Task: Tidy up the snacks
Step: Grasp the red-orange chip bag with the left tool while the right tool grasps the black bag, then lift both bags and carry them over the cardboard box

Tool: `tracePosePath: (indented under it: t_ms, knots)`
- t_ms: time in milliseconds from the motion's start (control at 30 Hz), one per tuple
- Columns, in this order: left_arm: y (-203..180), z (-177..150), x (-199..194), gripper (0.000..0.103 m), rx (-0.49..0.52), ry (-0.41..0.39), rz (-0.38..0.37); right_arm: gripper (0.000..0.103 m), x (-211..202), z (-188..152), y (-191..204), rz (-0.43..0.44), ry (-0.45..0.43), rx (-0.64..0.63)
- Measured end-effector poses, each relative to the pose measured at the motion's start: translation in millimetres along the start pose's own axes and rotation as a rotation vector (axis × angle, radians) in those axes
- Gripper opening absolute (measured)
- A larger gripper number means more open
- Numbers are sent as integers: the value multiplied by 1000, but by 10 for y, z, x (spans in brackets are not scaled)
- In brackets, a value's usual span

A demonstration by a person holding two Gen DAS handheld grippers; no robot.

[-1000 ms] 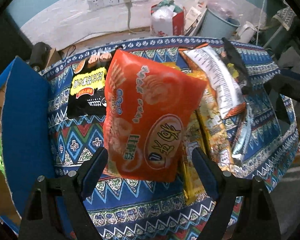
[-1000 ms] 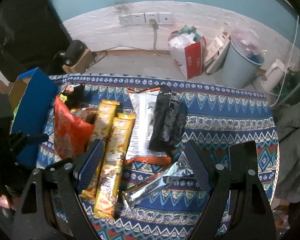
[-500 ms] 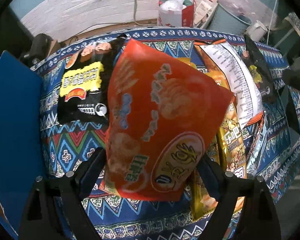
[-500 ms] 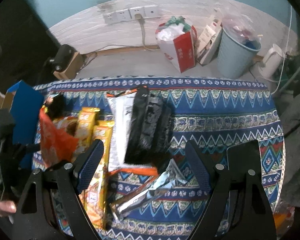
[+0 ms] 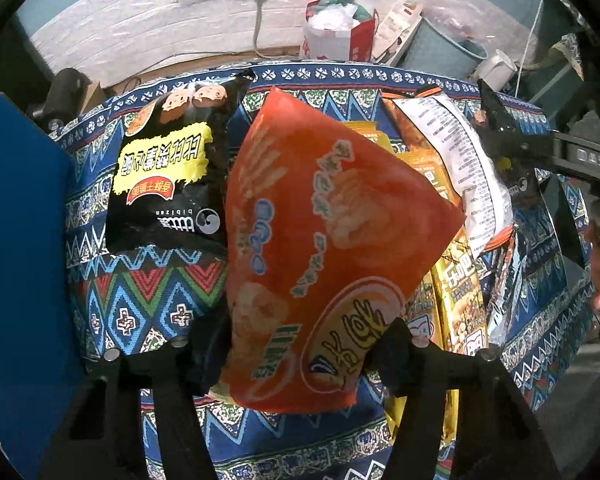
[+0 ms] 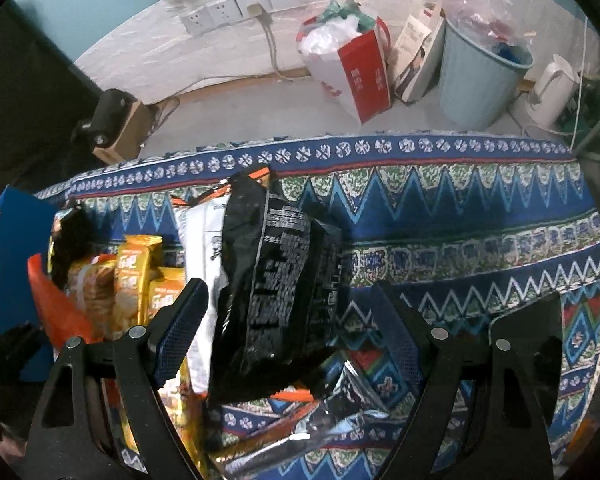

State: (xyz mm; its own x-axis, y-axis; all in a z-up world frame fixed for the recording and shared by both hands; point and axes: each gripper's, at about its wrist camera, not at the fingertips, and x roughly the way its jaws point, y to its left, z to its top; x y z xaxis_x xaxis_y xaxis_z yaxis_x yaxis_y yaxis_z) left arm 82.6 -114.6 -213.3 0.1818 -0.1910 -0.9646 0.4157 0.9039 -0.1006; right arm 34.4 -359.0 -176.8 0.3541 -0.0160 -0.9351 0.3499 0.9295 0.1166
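My left gripper [image 5: 300, 344] is shut on a big orange snack bag [image 5: 328, 248] and holds it above the patterned cloth [image 5: 140, 300]. A black and yellow bag [image 5: 172, 184] lies flat to its left. Yellow snack packs [image 5: 460, 300] and a white-backed bag [image 5: 464, 168] lie to its right. My right gripper [image 6: 288, 316] is open, its fingers on either side of a black bag [image 6: 276, 292] that lies over the white-backed bag [image 6: 204, 248]. The orange bag [image 6: 56, 308] and yellow packs [image 6: 136, 280] show at the left of the right wrist view. A silver wrapper [image 6: 328, 416] lies below the black bag.
A blue box [image 5: 20, 260] stands at the table's left edge. Behind the table are wall sockets [image 6: 240, 8], a red and white bag [image 6: 352, 60], a pale blue bin [image 6: 480, 76] and a white kettle [image 6: 552, 92] on the floor.
The orange bag has come closer and higher in the left wrist view. My right gripper has moved in over the black bag, which now sits between its open fingers.
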Motion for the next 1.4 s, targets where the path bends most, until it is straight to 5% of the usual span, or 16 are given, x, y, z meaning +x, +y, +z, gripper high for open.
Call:
tracePosePath:
  t_ms: [167,367,500,833,1400]
  knots:
    - [-10,-47,-75,60,26,-7,4,82,87,22,-52,45,-3,24]
    - [22,-76,-175,60,34,-16,21,36,48,33,-24,75,-13,14]
    - [30,-90,-269,60,38,-37,36,24,-41,5,21,11,-23,-27]
    - [138,-164,-620,60,10,-96,47,24,-375,-79,224,-61,-94,-116]
    - [300,-235,-1293,60,19,-225,131,24,-942,-238,722,-26,-192,-209]
